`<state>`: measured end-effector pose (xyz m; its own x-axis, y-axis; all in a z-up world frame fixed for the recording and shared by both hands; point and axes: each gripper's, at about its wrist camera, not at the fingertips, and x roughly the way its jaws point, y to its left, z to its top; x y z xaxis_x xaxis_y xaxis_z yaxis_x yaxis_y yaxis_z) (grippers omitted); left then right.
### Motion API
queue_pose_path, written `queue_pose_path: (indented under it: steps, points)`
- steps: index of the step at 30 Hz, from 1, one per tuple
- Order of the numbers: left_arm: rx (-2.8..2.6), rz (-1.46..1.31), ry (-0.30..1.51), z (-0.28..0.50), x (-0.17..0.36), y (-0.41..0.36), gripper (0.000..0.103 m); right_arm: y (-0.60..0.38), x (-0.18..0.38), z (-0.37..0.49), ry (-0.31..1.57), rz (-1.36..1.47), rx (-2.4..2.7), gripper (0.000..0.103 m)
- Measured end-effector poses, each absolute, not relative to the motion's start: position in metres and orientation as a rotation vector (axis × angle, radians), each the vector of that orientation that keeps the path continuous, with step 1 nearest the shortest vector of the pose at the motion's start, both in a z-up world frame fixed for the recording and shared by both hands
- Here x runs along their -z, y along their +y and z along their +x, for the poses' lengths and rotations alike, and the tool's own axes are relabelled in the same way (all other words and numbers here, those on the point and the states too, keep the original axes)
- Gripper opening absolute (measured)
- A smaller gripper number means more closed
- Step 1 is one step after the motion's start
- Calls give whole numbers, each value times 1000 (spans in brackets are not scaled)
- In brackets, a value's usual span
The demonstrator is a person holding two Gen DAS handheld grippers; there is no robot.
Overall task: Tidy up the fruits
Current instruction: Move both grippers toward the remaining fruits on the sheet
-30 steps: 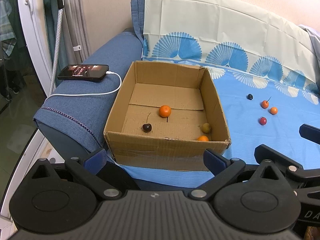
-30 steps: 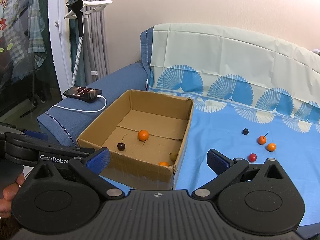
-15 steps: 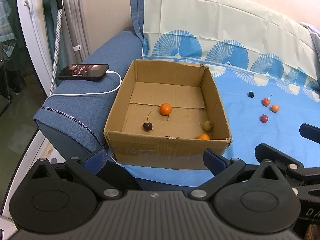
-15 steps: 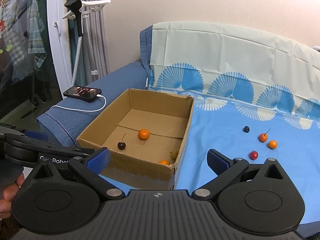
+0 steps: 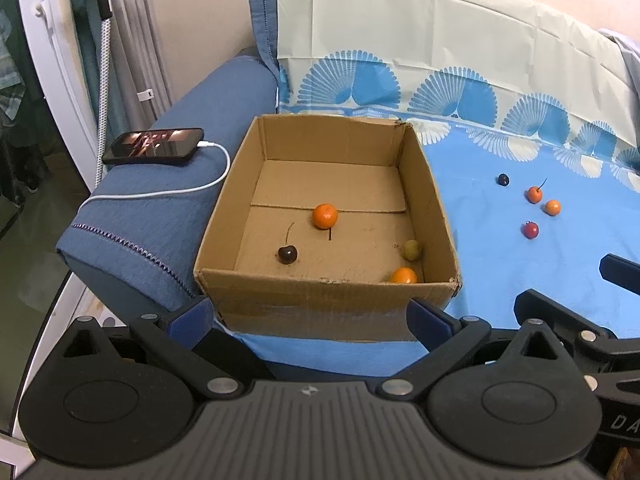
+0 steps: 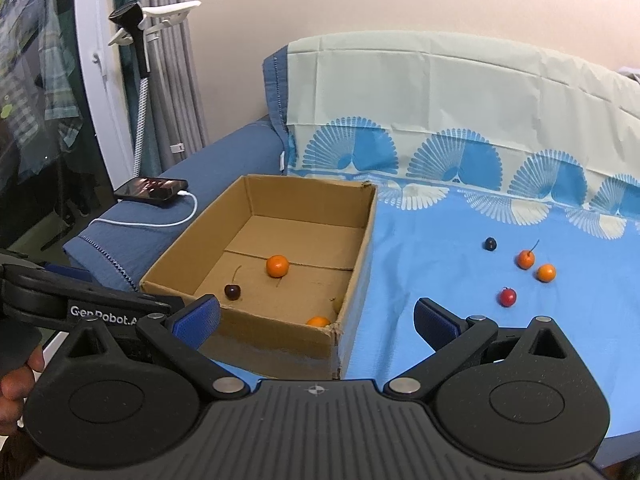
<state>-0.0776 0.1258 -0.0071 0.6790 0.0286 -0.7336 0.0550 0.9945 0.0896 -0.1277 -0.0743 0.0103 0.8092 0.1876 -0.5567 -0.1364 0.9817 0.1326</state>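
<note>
An open cardboard box (image 5: 320, 304) (image 6: 360, 248) stands on the blue sheet. In it lie an orange (image 5: 324, 216) (image 6: 277, 266), a dark cherry (image 5: 287, 255) (image 6: 232, 291), a greenish fruit (image 5: 412, 249) and another orange (image 5: 403, 276) (image 6: 318, 321). On the sheet to the right lie a dark berry (image 5: 503, 179) (image 6: 490, 244), an orange cherry (image 5: 534, 194) (image 6: 525, 259), a small orange (image 5: 553, 207) (image 6: 546, 273) and a red fruit (image 5: 530, 230) (image 6: 507, 297). My left gripper (image 5: 310, 318) is open and empty before the box's near wall. My right gripper (image 6: 316, 318) is open and empty at the box's near right corner.
A phone (image 5: 154, 147) (image 6: 152, 188) on a white cable (image 5: 160, 194) lies on the blue sofa arm (image 5: 140, 232) left of the box. A patterned cover drapes the backrest (image 6: 440, 120). A phone stand (image 6: 140, 40) rises at the left.
Both grippers have drifted slightly; the right view has edged forward and up, so the box and loose fruits sit a little lower in it. Nothing was picked up or moved.
</note>
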Motion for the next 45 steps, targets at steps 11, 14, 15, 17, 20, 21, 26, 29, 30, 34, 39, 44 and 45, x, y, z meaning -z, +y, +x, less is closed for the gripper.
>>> queue_pose_path:
  steps: [11, 14, 15, 17, 20, 21, 26, 29, 30, 34, 39, 44, 45]
  points:
    - [59, 151, 836, -45, 6, 83, 103, -119, 1, -113, 613, 145, -95, 102]
    - [79, 166, 835, -35, 6, 67, 103, -139, 5, -108, 618, 163, -57, 102]
    - [88, 169, 835, -31, 6, 61, 103, -145, 7, -107, 619, 169, -43, 102]
    - [106, 173, 838, -23, 7, 49, 103, -158, 11, -104, 619, 176, -15, 102]
    - [132, 180, 848, -11, 9, 31, 103, -178, 15, -100, 617, 193, 34, 102]
    - [139, 183, 853, -6, 11, 25, 103, -186, 17, -99, 618, 197, 51, 102]
    - [179, 212, 870, 15, 20, -11, 103, -221, 29, -90, 632, 217, 121, 102]
    - [207, 224, 883, 29, 26, -33, 103, -241, 37, -83, 637, 219, 163, 102]
    - [217, 228, 887, 35, 28, -41, 103, -248, 40, -80, 637, 219, 178, 102]
    - [257, 239, 906, 57, 39, -74, 103, -281, 56, -66, 642, 216, 243, 102]
    - [321, 246, 941, 95, 62, -121, 103, -328, 82, -42, 644, 210, 311, 102]
    - [412, 241, 941, 152, 93, -180, 103, -374, 119, -3, 650, 186, 352, 102]
    - [440, 246, 942, 162, 101, -194, 103, -383, 129, 8, 657, 187, 355, 102]
